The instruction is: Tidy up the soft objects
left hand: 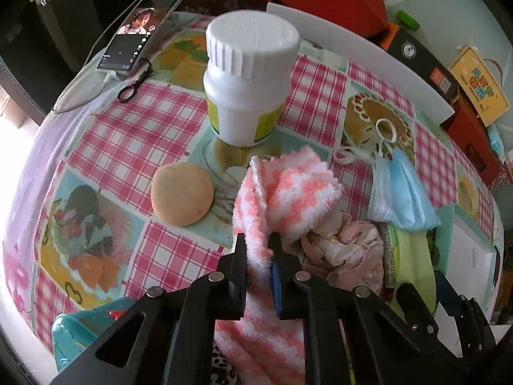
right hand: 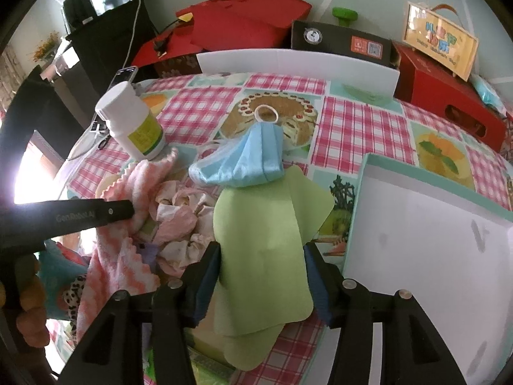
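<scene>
Tabletop (right hand: 359, 128): a checked pink cloth with cake and fruit pictures carries the heap; nothing yet looks sorted, and the soft things lie bunched toward the near edge.
White box (right hand: 433, 240): it stands open at the near right corner and appears empty, a likely home for the soft things, though that is a judgement.
White board (right hand: 295, 62): upright along the far edge, it walls off the red cartons behind, so the far side offers little way out.
Pink-and-white towel (left hand: 288, 199): caught in the left gripper (left hand: 258, 240), whose fingers have closed on a fold of it; the rest trails toward the near edge, still touching the crumpled pink cloth (left hand: 349, 243).
Green cloth (right hand: 266, 231): lying flat near the middle of the near edge, between the fingers of the right gripper (right hand: 263, 253), which stand apart on either side of it without pressing.
Blue face mask (right hand: 243, 160): it rests on the far end of the green cloth, so lifting that cloth would likely drag it.
White bottle (left hand: 248, 73): upright just beyond the towel, toward the left far corner, the nearest thing to knock.
Peach-coloured ball (left hand: 182, 194): just left of the towel, apart from it.
Open room: the checked middle toward the far right corner is bare; left of the ball is also free.
</scene>
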{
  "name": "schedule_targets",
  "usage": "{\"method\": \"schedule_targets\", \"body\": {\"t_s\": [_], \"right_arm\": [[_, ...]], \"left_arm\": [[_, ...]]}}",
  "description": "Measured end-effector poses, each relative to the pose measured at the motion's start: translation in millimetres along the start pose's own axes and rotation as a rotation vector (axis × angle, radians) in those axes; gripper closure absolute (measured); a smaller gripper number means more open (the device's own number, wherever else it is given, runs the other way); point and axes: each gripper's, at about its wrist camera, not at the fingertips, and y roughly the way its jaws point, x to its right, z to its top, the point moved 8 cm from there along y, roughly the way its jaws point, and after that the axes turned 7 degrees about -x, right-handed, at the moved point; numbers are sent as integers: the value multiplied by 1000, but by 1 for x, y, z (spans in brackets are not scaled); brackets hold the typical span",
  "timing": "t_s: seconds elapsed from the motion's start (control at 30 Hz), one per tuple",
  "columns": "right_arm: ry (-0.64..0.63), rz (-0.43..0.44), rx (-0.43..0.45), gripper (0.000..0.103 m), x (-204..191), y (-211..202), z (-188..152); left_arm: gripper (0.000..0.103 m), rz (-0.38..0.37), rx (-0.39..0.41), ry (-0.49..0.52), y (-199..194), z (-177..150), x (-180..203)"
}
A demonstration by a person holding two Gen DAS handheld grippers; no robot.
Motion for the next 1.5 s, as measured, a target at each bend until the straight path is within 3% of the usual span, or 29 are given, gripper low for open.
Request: {"method": "schedule_targets", "body": {"t_s": [0.33, 0.4, 0.57, 0.6, 0.63, 0.97, 1.23, 1.27, 1.37, 1.5], "right_arm": [[-62, -30, 10, 48, -13, 4, -1], [-69, -30, 10, 56, -14, 4, -2], [-81, -32, 14, 58, -15, 0, -2], [-82, -31, 14, 72, -15, -1, -2], [-85, -31, 11, 76, -15, -2, -3], [-107, -58, -13, 78, -15, 5, -6], [-111, -66, -11, 76, -15, -7, -12], [-109, -61, -24, 72, -14, -7, -15], [-91, -76, -50, 45, -10, -4, -23], [-72, -60, -79, 44, -9, 4, -27]], "left_arm": [[91, -19, -6, -11, -12, -5, -7], [91, -23, -4, -13, -14, -6, -9], [91, -32, -1, -18, -19, -8, -11], [91, -33, 0, -20, -20, -9, -12], [91, -33, 0, -20, -20, -9, -12], [91, -36, -3, -17, -22, -11, -9], [91, -42, -1, -16, -24, -10, -9], [91, -44, -1, -15, -24, -10, -8], [91, -49, 0, -10, -25, -11, -8], [91, -53, -1, -14, -27, -13, -7]]}}
